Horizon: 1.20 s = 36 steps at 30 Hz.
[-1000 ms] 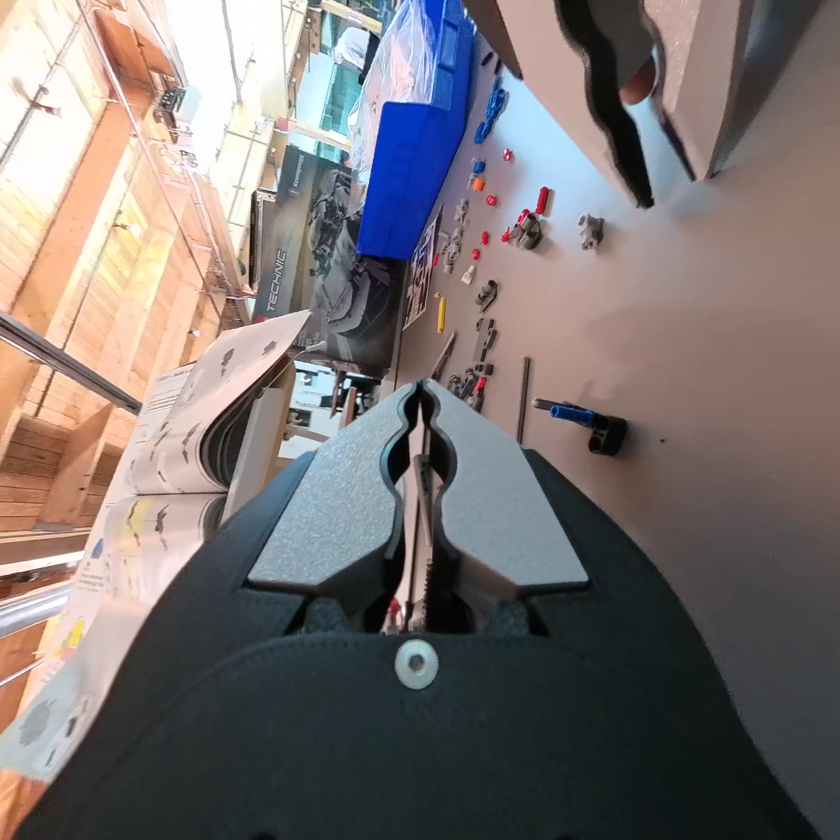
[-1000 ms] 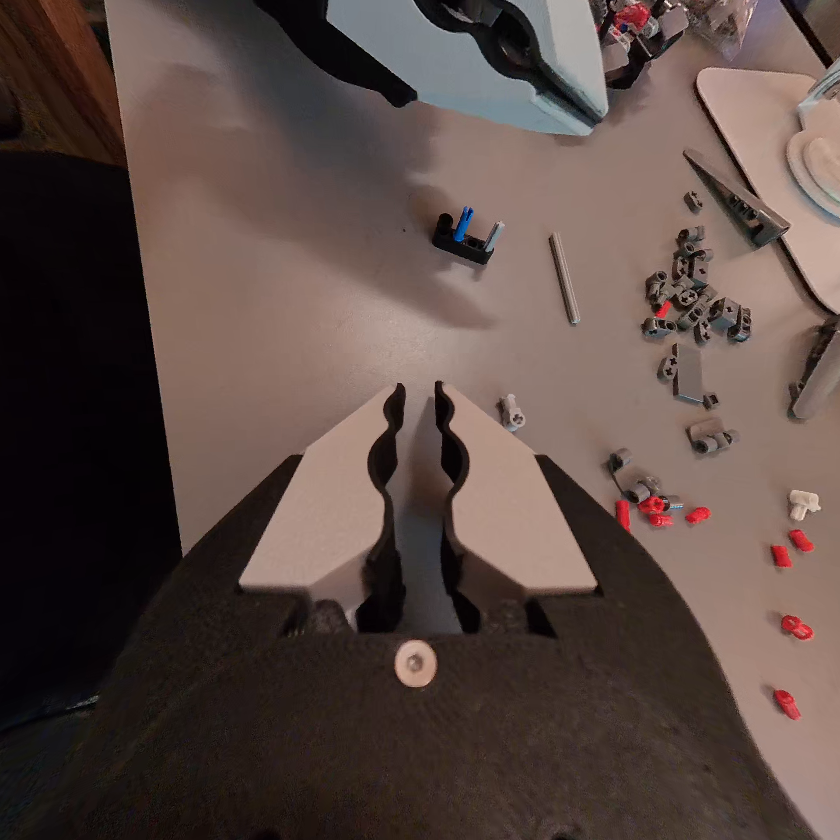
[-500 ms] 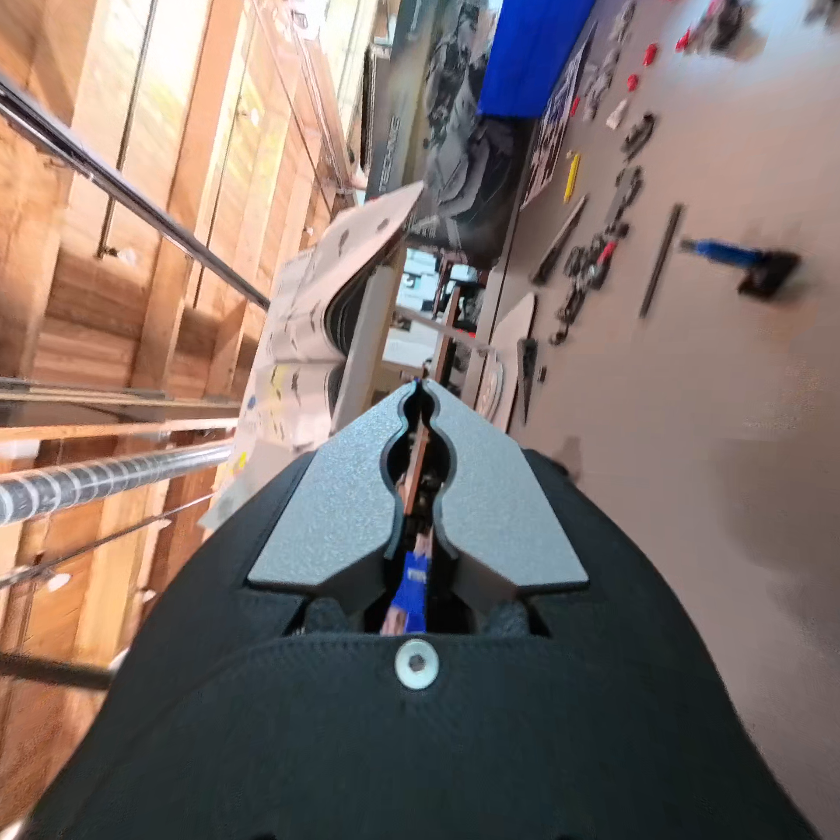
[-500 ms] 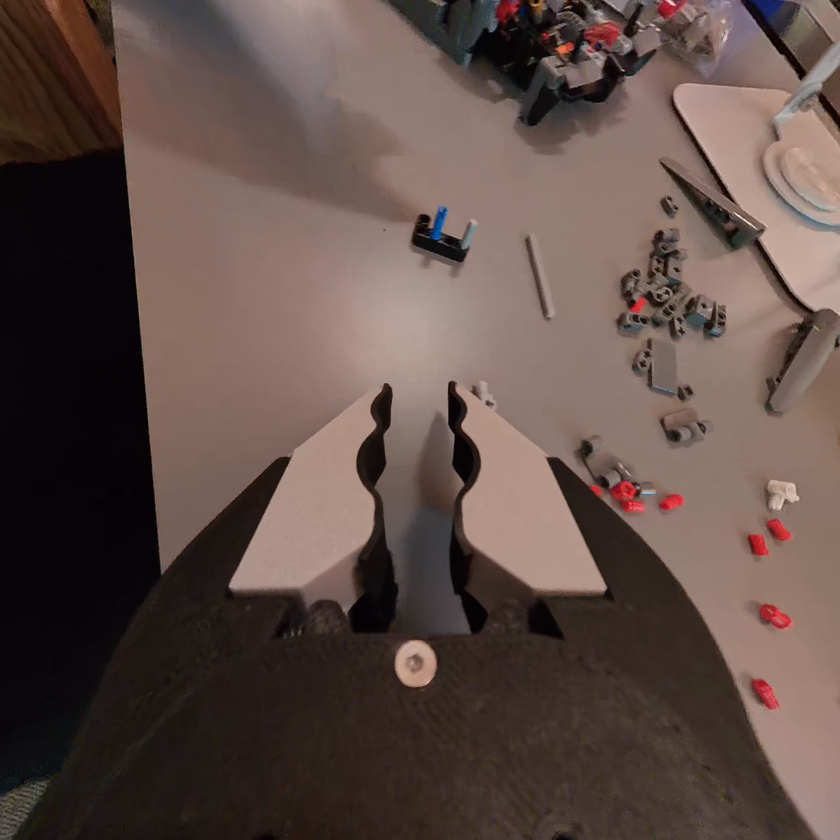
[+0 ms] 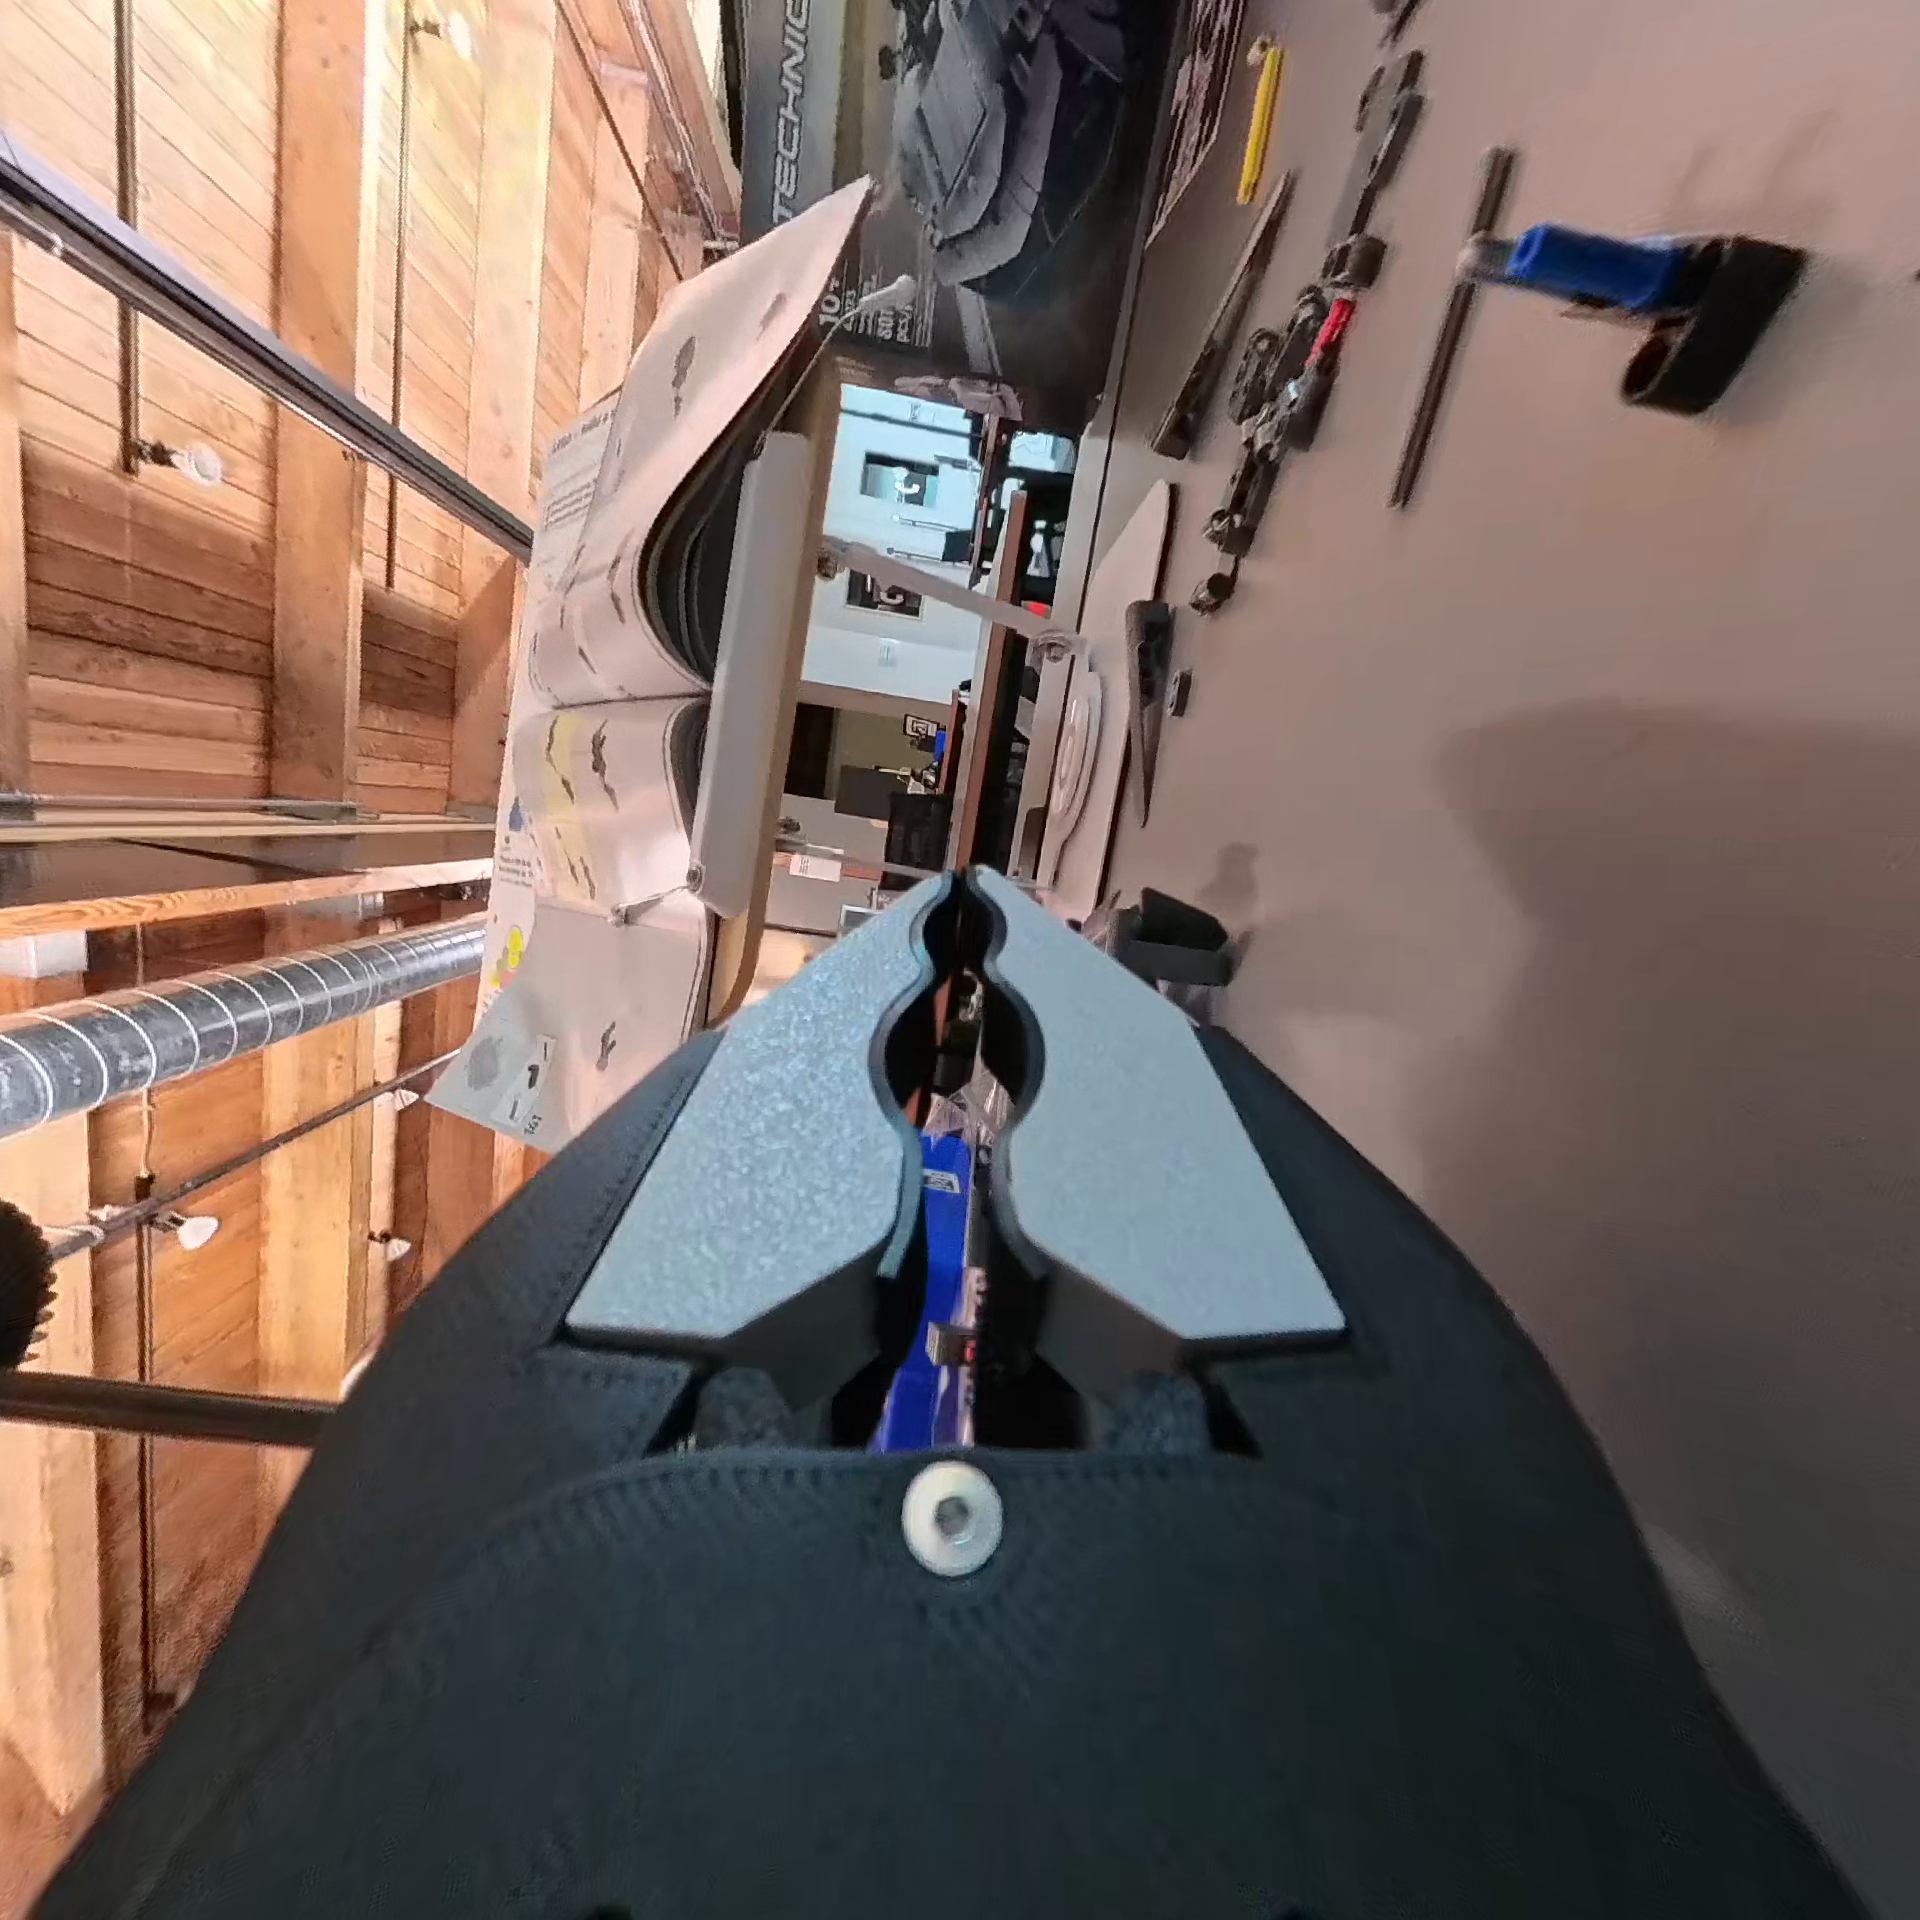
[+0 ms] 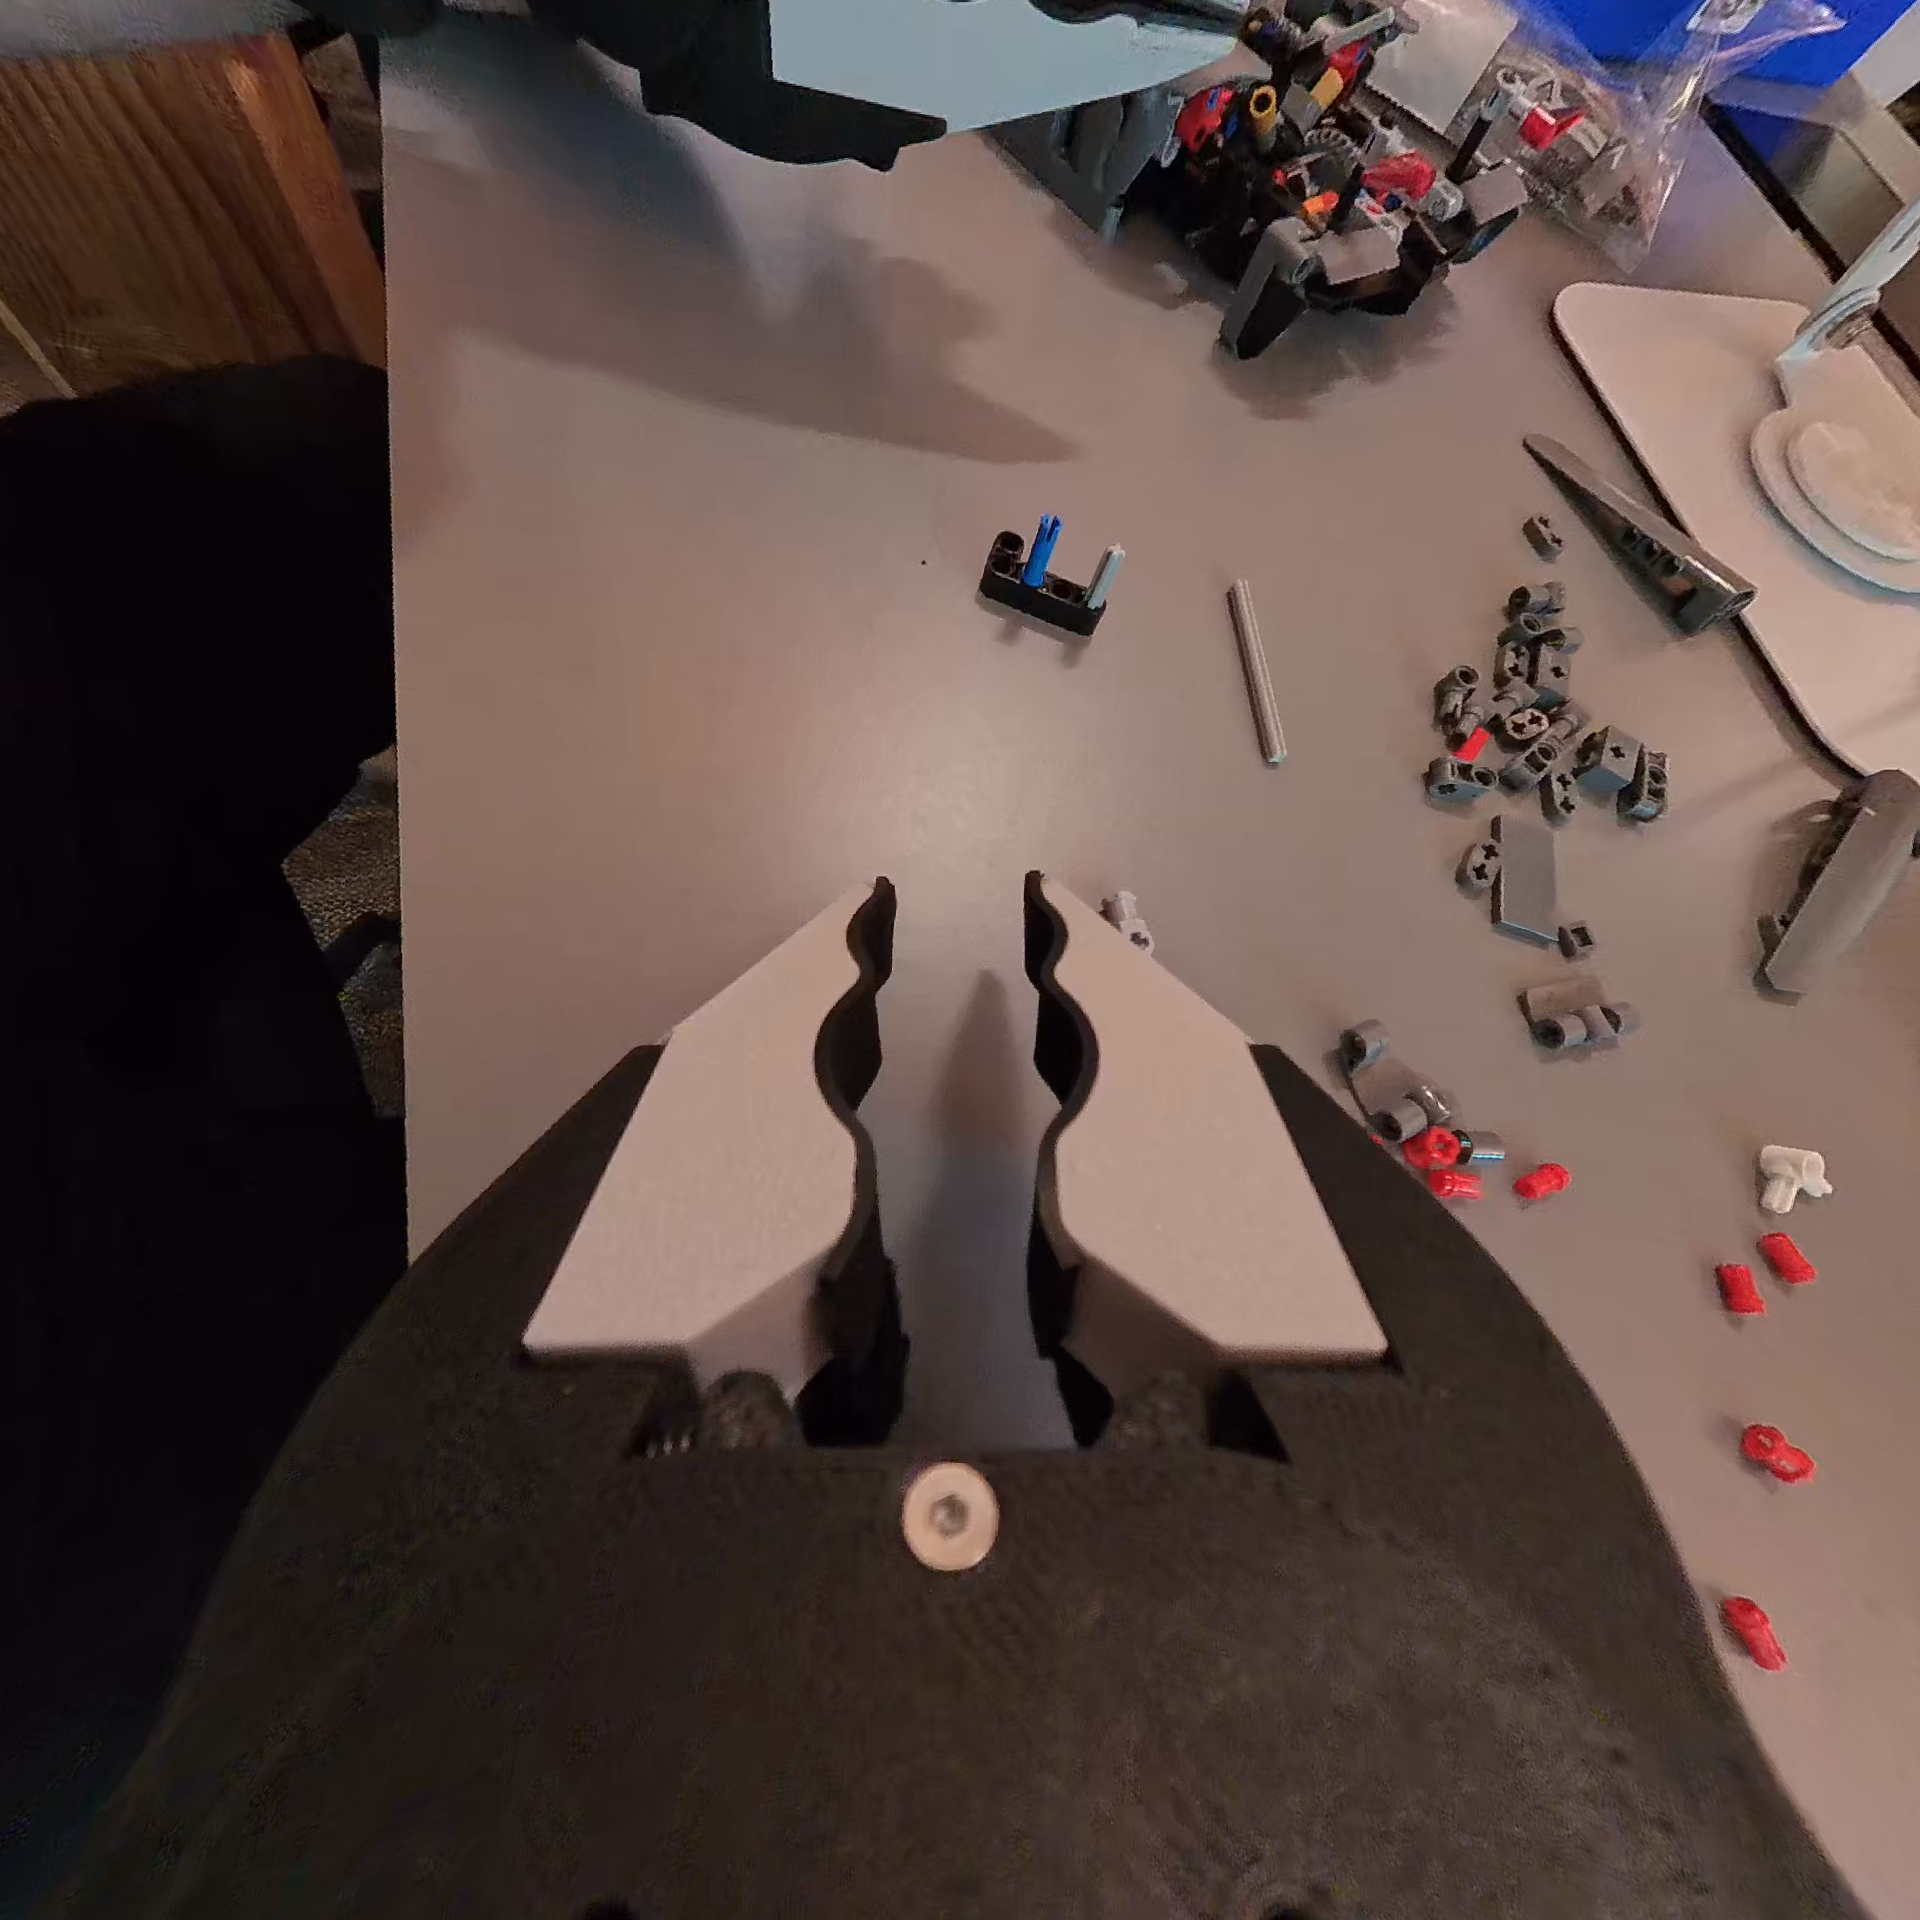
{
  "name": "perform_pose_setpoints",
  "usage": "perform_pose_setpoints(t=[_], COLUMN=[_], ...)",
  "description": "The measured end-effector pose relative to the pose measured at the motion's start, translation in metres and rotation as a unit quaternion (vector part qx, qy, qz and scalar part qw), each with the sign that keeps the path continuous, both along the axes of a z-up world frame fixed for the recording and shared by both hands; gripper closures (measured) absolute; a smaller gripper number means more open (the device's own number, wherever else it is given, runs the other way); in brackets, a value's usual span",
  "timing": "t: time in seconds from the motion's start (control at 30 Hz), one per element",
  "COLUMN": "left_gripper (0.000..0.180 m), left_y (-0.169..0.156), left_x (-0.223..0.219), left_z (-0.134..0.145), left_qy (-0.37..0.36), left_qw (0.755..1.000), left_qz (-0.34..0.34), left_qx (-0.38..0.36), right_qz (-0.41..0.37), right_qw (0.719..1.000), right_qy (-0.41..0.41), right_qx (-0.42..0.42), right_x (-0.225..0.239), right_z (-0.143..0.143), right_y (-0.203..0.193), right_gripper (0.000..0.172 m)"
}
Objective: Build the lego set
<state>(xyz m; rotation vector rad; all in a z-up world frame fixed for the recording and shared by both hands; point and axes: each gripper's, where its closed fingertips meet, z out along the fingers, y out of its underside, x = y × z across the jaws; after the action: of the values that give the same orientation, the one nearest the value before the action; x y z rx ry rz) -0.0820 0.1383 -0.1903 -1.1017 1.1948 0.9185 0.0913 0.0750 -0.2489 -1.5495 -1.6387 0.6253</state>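
Note:
My left gripper (image 5: 961, 883) is shut, its fingertips meeting with nothing seen between them. It is rolled on its side above the grey table (image 5: 1558, 935), and its grey finger also shows at the top edge of the right wrist view (image 6: 987, 52). My right gripper (image 6: 956, 888) is open and empty, hovering over bare table (image 6: 675, 675). A small light grey connector (image 6: 1127, 920) lies just right of its right fingertip. A black beam holding a blue pin and a grey pin (image 6: 1044, 582) stands farther ahead; it also shows in the left wrist view (image 5: 1704, 312).
A grey axle (image 6: 1255, 670), a pile of grey connectors (image 6: 1538, 727) and scattered red pins (image 6: 1756, 1278) lie to the right. A part-built model (image 6: 1340, 197) sits at the back. An open instruction booklet (image 5: 644, 582) stands on a holder by a dark box (image 5: 966, 156). Tip to tip, the grippers are about 20 cm apart.
My right jaws opened wider and the gripper drew back slightly from the black beam. My left gripper stayed shut and swung along the table, so the beam now appears larger and higher in its view.

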Motion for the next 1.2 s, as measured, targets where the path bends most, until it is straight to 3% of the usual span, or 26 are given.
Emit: perform_pose_setpoints(t=[0.2, 0.5, 0.73, 0.9, 1.1, 1.2], left_gripper=[0.18, 0.18, 0.175, 0.176, 0.179, 0.178], left_y=[-0.006, -0.055, -0.055, -0.053, -0.05, -0.045], left_x=[-0.01, -0.01, 0.001, -0.001, -0.005, -0.011], left_z=[0.01, -0.006, -0.039, -0.044, -0.039, -0.041], left_qy=[-0.025, -0.136, -0.08, -0.064, -0.075, -0.078], left_qw=[1.0, 0.986, 0.988, 0.989, 0.99, 0.988], left_qz=[0.006, -0.022, -0.013, 0.001, 0.011, 0.032], left_qx=[0.007, -0.089, -0.133, -0.133, -0.122, -0.126], right_qz=[-0.019, -0.035, -0.064, -0.114, -0.245, -0.265], right_qw=[0.999, 0.998, 0.992, 0.986, 0.964, 0.961], right_qy=[0.015, -0.006, 0.065, 0.091, 0.07, 0.061], right_qx=[0.026, 0.05, 0.09, 0.086, 0.081, 0.054], right_x=[0.001, 0.001, 0.016, 0.076, 0.204, 0.237], right_z=[0.005, -0.001, 0.024, 0.039, 0.054, 0.054], right_y=[0.005, 0.009, 0.002, 0.002, 0.061, 0.08], right_gripper=[0.151, 0.132, 0.138, 0.143, 0.15, 0.146])
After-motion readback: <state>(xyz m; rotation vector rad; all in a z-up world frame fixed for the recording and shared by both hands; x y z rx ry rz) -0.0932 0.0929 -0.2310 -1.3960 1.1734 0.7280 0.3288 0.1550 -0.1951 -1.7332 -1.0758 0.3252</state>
